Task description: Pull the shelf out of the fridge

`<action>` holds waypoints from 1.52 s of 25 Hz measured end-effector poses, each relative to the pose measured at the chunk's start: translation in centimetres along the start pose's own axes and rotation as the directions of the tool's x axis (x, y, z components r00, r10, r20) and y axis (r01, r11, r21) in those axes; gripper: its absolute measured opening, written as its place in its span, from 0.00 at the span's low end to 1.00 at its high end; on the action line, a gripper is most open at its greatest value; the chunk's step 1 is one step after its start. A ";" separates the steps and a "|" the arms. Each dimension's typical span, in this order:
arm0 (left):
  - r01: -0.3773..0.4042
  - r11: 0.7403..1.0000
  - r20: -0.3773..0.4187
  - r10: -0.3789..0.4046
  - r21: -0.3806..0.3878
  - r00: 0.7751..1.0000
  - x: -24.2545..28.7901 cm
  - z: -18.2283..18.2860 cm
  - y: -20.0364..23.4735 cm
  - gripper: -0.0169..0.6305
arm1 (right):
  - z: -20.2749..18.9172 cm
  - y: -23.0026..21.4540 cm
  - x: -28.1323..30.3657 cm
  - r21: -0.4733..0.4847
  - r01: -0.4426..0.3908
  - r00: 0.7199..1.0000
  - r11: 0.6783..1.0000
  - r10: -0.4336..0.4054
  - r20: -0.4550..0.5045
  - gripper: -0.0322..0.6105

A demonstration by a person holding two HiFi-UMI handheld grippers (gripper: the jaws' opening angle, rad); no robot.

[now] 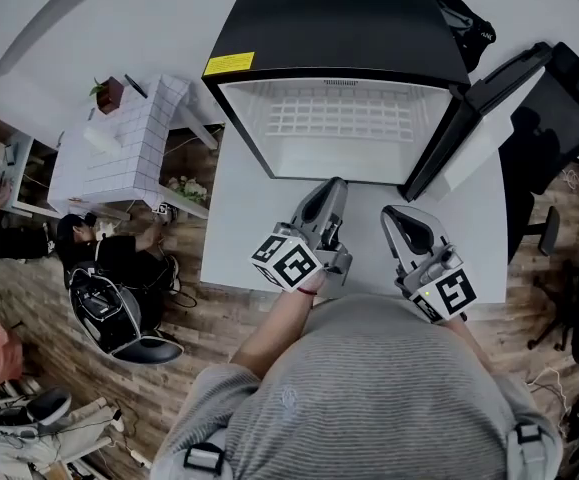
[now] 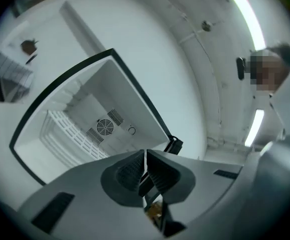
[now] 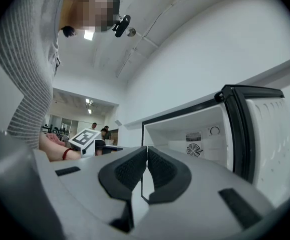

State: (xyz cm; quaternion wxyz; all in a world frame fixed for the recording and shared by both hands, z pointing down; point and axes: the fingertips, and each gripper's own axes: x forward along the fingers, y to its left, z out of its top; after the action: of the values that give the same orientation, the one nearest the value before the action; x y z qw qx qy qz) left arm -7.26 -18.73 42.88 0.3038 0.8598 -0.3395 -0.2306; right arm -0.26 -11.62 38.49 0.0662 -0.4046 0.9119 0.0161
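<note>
Head view: grid shelf [image 1: 341,118] in fridge [image 1: 339,18] looks light and rigid; grasp its front edge. Both the left gripper [image 1: 335,184] and right gripper [image 1: 393,214]: jaws together, empty.

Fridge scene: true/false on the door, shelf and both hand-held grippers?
1. The fridge door stands open. True.
2. The shelf lies out on the table. False: it sits inside the fridge.
3. The left hand-held gripper is shut with nothing in it. True.
4. The right hand-held gripper grips the shelf. False: it is shut on nothing, short of the fridge opening.
5. A yellow label sits on the fridge top. True.
</note>
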 end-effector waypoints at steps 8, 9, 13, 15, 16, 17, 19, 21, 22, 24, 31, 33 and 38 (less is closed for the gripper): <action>0.054 0.842 0.129 0.018 -0.537 0.991 3.4 -0.6 3.6 0.05 | -0.1 -0.4 -0.1 0.014 0.000 1.000 1.000 0.000 -0.008 0.07; 0.059 0.825 0.139 0.024 -0.563 0.990 3.7 -0.6 4.1 0.05 | -0.2 -0.6 -0.1 0.014 0.003 1.000 1.000 -0.002 -0.013 0.07; 0.015 0.814 0.123 0.070 -0.581 0.990 4.6 -1.4 7.7 0.15 | -0.5 -1.4 0.2 0.018 0.014 1.000 1.000 -0.014 -0.019 0.07; 0.008 0.800 0.121 0.081 -0.599 0.989 5.2 -1.6 8.6 0.20 | -0.5 -1.8 0.2 0.022 0.021 1.000 1.000 -0.021 -0.017 0.07; 0.015 0.791 0.129 0.080 -0.611 0.988 5.5 -1.6 8.9 0.21 | -0.5 -2.0 0.2 0.021 0.025 1.000 0.999 -0.025 -0.018 0.07; 0.018 0.785 0.136 0.085 -0.620 0.987 5.8 -1.6 9.5 0.21 | -0.6 -2.2 0.3 0.018 0.029 0.999 0.999 -0.029 -0.020 0.07; -0.004 0.789 0.138 0.113 -0.615 0.984 6.0 -1.6 11.2 0.22 | -0.8 -2.8 0.3 0.002 0.041 0.999 0.999 -0.041 -0.027 0.07; -0.015 0.787 0.145 0.132 -0.617 0.981 6.4 -1.4 12.4 0.22 | -1.0 -3.2 0.4 -0.011 0.049 0.998 0.999 -0.050 -0.032 0.07; -0.016 0.784 0.149 0.138 -0.621 0.979 6.6 -1.3 12.9 0.22 | -1.2 -3.3 0.5 -0.006 0.050 0.998 0.999 -0.050 -0.034 0.07; -0.020 0.778 0.151 0.147 -0.628 0.978 7.1 -1.2 13.7 0.22 | -1.5 -3.7 0.7 -0.003 0.057 0.998 0.998 -0.057 -0.039 0.07; -0.058 0.768 0.125 0.177 -0.637 0.976 8.2 -2.1 15.5 0.23 | -2.0 -5.4 0.8 0.011 0.087 0.995 0.996 -0.087 -0.048 0.07; -0.064 0.764 0.121 0.183 -0.642 0.976 8.4 -2.3 15.8 0.23 | -1.9 -5.6 0.9 0.005 0.090 0.995 0.996 -0.089 -0.043 0.07; -0.060 0.772 0.120 0.175 -0.633 0.977 8.7 -2.5 16.1 0.23 | -2.3 -5.6 1.2 0.014 0.081 0.996 0.997 -0.080 -0.049 0.07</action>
State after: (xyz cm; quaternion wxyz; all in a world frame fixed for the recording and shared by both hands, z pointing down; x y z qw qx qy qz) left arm -7.14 -33.47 53.92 0.5553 0.6638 -0.3218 -0.3840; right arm 2.83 -16.45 40.71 0.0478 -0.4407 0.8964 -0.0037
